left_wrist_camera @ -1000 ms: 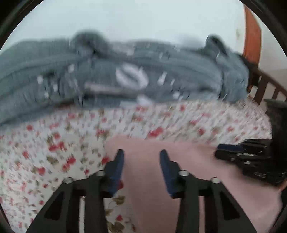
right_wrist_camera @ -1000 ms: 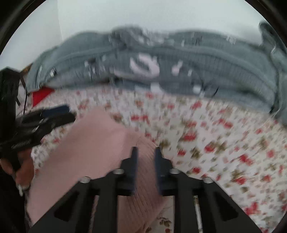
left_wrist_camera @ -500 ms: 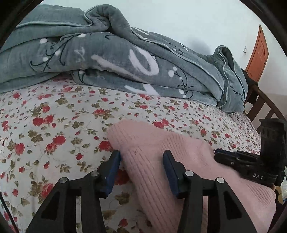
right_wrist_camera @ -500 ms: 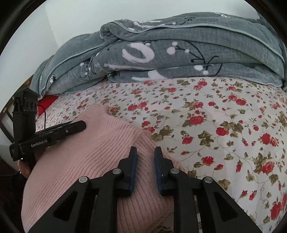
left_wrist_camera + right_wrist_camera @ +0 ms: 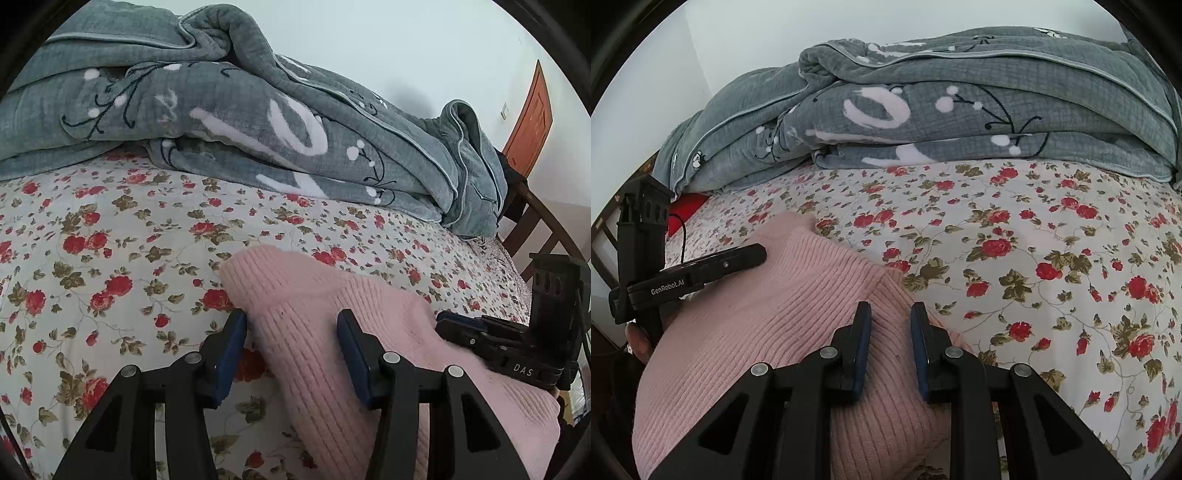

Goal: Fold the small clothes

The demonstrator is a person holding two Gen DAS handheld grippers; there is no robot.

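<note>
A pink ribbed knit garment [image 5: 314, 332] lies folded on the flowered bedsheet [image 5: 110, 258] at the near edge of the bed, one rounded corner pointing up toward the middle of the mattress. The left gripper [image 5: 291, 343] stands over that garment's left edge with its jaws apart at a middling width, having just been opening; the knit lies between the blue pads, the left pad [image 5: 231, 350] down beside the cloth's edge over the sheet, the right pad over the knit, and neither looks to squeeze it. The right gripper [image 5: 889, 343] sits at the garment's right edge, where a thicker fold of ribbed knit rises between its fingers; its jaws stand narrow, having just eased open a little, and I cannot tell whether the pads still press the fold or merely flank it. Each gripper shows at the side in the other's view, low over the pink cloth. Behind, along the far side of the bed, a grey-green blanket [image 5: 960, 110] with pale markings is heaped against the white wall [image 5: 369, 44], and a dark wooden bed rail [image 5: 535, 229] and an orange-brown door [image 5: 528, 125] show off to the right
</note>
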